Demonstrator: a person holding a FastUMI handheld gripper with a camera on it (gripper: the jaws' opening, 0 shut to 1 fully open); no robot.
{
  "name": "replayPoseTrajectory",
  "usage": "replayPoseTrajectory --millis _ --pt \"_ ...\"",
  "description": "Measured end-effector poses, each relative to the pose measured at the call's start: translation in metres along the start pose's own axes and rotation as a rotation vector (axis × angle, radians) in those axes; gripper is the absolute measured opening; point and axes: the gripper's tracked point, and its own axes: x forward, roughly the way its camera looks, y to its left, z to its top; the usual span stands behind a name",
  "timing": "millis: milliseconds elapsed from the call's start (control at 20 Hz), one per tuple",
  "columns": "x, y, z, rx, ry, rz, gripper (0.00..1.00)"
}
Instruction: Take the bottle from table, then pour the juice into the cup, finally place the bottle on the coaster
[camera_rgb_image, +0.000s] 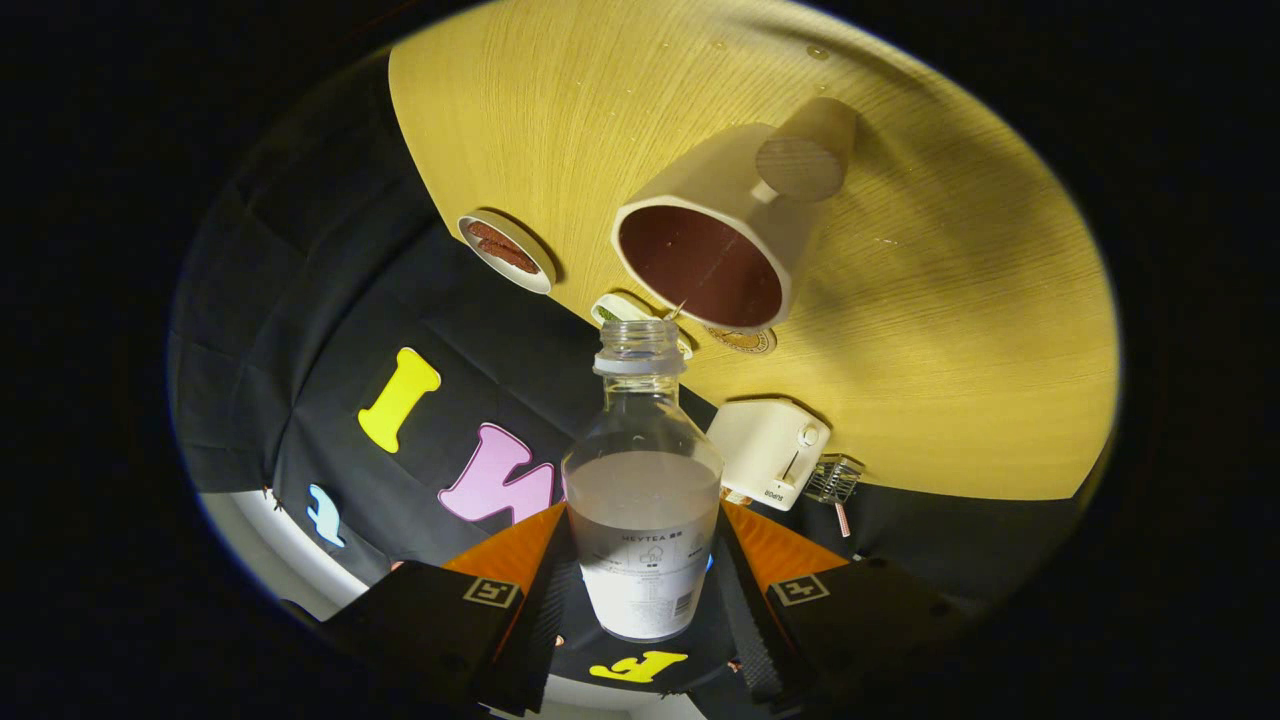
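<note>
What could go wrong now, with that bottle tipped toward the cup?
The bottle, clamped between the gripper fingers, has its open mouth right at the cup's rim, so a small drift could send juice onto the table. The mouth might also knock the rim and shift the cup. The small white box sits near the bottle's path and could be bumped on the way to the coaster.

1. The gripper (645, 590) is seen as 2 fingers set on 2 flat, black, blocky carriers.
2. A small square tag with a pale border and an angular mark is borne on the top face of each carrier.
3. A ribbed, grooved inner face is shown on each finger (545, 610).
4. Small round screw recesses are seen on the carriers' black faces.
</note>
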Motion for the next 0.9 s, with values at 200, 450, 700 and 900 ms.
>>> replayPoseTrajectory --millis 200,450,700,900 --pt "0.002 -0.003 0.001 -0.024 -0.003 -0.024 0.76" --pt "0.005 -0.011 0.003 -0.102 -0.024 -0.036 0.76" --pt "0.003 -0.024 0.01 -0.239 -0.061 -0.053 0.76" --pt "0.001 -0.041 0.011 -0.473 -0.064 -0.103 0.76"
